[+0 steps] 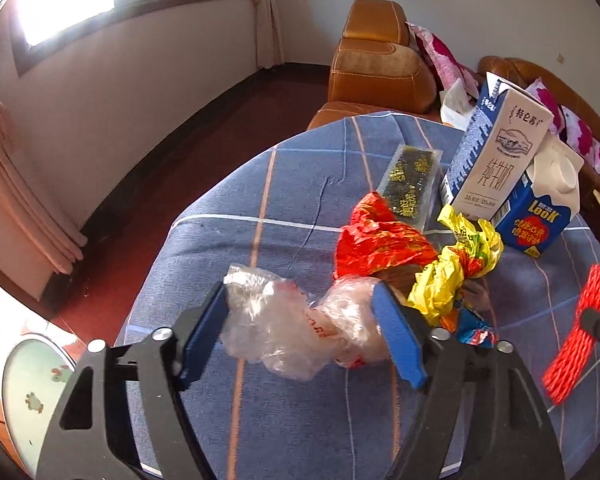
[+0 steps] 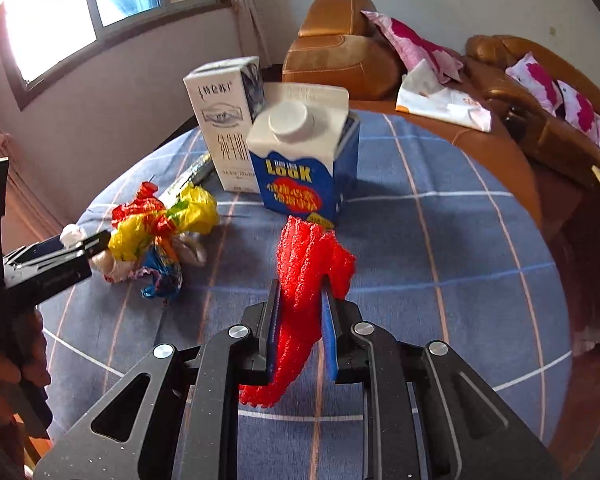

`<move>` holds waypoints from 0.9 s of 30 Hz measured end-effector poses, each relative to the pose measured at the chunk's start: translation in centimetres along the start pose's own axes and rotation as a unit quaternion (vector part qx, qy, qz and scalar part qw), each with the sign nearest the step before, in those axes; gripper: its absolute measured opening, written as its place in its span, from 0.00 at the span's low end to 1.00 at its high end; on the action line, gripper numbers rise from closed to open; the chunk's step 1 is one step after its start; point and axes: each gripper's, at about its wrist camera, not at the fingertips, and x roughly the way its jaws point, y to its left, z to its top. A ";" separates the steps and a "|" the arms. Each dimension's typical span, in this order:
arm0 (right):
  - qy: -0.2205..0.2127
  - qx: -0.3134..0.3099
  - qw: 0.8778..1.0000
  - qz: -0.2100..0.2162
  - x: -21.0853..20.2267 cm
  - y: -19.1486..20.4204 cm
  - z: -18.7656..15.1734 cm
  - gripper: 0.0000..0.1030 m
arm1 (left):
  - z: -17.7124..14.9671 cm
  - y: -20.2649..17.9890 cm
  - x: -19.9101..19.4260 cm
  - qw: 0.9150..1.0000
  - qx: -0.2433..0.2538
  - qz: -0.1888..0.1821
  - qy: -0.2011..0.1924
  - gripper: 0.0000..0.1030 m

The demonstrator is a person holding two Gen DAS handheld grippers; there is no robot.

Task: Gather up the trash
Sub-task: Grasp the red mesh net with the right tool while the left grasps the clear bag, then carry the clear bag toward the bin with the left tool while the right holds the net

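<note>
My left gripper (image 1: 300, 332) is clamped on a crumpled clear plastic bag (image 1: 296, 328), both blue pads pressing its sides just above the blue plaid tablecloth (image 1: 284, 176). My right gripper (image 2: 300, 336) is clamped on a red foam net (image 2: 304, 280). Beyond lie a red wrapper (image 1: 380, 240) and yellow wrapper (image 1: 448, 280), touching; behind them stand a white milk carton (image 1: 496, 152) and a blue carton (image 1: 540, 208).
</note>
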 end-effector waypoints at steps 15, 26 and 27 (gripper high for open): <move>-0.021 -0.001 1.000 0.003 -3.5 1.6 -2.5 0.18 | -3.1 0.4 -6.5 0.999 0.011 -0.048 -0.017 0.15; -0.029 -0.016 0.999 0.017 -6.1 4.2 -4.5 0.18 | -6.9 1.6 -12.2 0.999 0.009 -0.044 -0.029 0.15; -0.029 -0.016 0.999 0.017 -6.1 4.2 -4.5 0.18 | -7.2 1.5 -12.4 0.999 0.012 -0.038 -0.029 0.15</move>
